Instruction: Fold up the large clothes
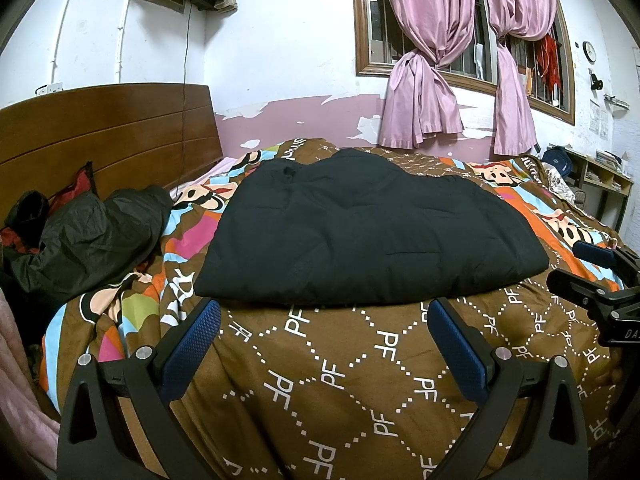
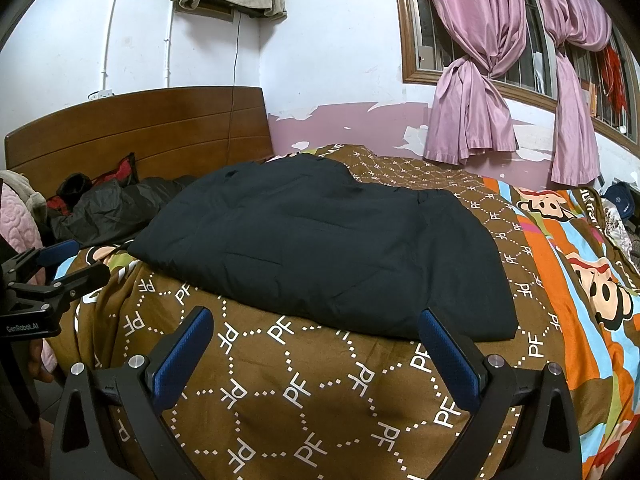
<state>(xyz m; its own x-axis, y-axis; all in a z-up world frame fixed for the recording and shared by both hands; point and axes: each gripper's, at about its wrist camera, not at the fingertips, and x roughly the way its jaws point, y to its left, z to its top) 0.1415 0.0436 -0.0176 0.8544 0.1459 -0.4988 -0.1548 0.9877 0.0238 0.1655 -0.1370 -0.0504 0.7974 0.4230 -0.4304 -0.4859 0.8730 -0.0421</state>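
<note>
You see one large dark navy padded garment (image 1: pixel 360 224) lying flat on the brown patterned bedspread (image 1: pixel 320 380). It is folded into a broad, thick, roughly rectangular bundle with a rounded far edge. Its near edge runs straight across the bed, and its surface shows soft quilted creases.

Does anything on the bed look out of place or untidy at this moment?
Yes. A crumpled dark jacket lies heaped by the wooden headboard, unfolded, unlike the flat black garment on the patterned blanket. Paint is peeling on the pink wall.
</note>
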